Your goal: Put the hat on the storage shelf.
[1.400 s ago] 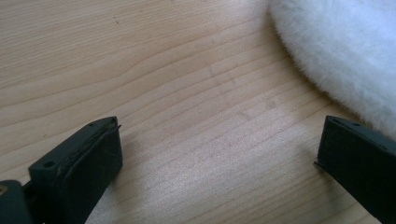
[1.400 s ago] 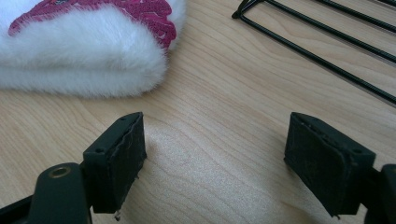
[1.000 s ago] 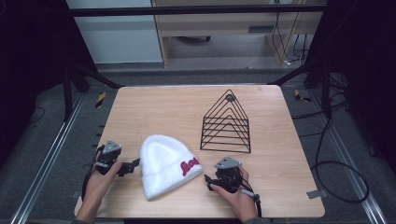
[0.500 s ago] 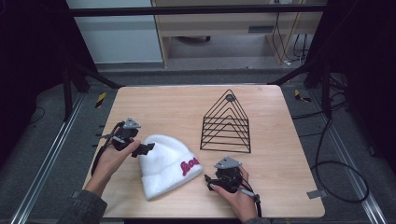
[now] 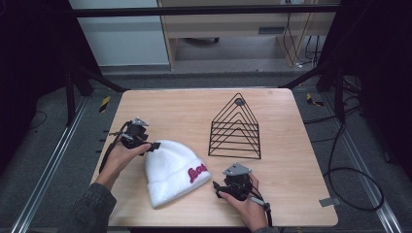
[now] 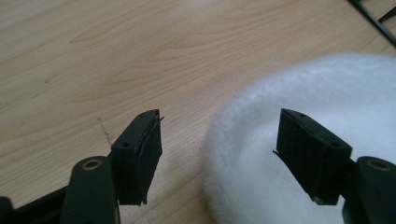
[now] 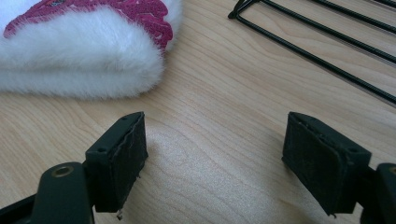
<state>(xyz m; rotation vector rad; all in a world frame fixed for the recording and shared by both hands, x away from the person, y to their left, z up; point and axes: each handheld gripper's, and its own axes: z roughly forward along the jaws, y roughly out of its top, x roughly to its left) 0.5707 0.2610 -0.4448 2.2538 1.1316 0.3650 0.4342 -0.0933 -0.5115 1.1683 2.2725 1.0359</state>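
White and fluffy, a beanie [image 5: 170, 174] lies flat on the light wooden table [image 5: 194, 114], near the front edge, a little left of the middle. It has a folded cuff with dark red embroidered letters [image 5: 197, 172] on the side toward the right hand. In the right gripper view the cuff [image 7: 88, 56] is at the upper left, and the letters on it are pink-red.

The left gripper [image 5: 154, 145] is held in the person's left hand [image 5: 121, 155] at the rounded top of the beanie. Its jaws stand wide apart. In the left gripper view one jaw is over the bare wood and the other is over the white crown [image 6: 322, 98]; I cannot tell if this jaw touches the fabric.

The right gripper [image 5: 217, 187] is held in the right hand [image 5: 248, 206] just beside the cuff, on the right side of it. Its jaws are also wide apart, with only table surface between them, and they hold nothing.

A black wire rack [image 5: 235, 127] with a triangular shape stands behind the right gripper, apart from the beanie. Its lower wires [image 7: 317, 42] cross the upper right of the right gripper view.
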